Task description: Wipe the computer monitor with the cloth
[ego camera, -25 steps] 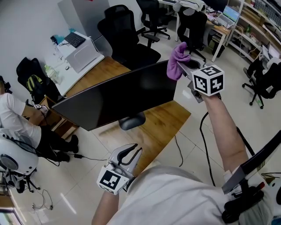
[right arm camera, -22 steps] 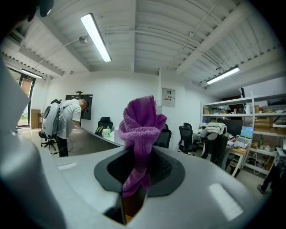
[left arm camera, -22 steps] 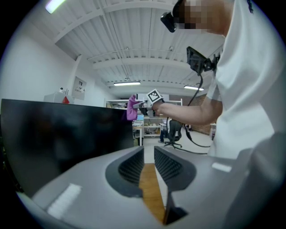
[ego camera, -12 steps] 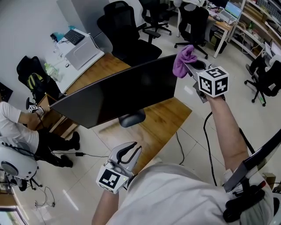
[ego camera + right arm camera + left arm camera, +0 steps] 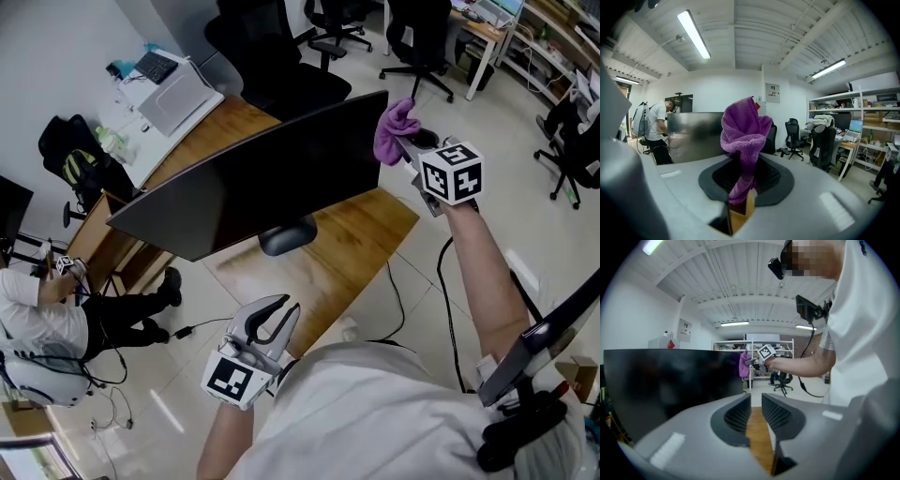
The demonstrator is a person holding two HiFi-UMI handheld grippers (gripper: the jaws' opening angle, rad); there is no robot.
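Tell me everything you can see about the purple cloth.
The cloth is purple and fuzzy, like terry or microfibre, bunched into a soft wad. The right gripper is shut on its lower part, so the bulk stands up above the jaws and a short tail hangs below them. In the head view it is held in the air at the upper right corner of the monitor. Whether it touches the screen's edge cannot be told.

You have no writing here that can be read. The wall notice (image 5: 772, 93) carries print, but it is too small to make out. The cubes on your right gripper (image 5: 403, 142) and left gripper (image 5: 284, 310) show only black-and-white square markers, no letters or digits.
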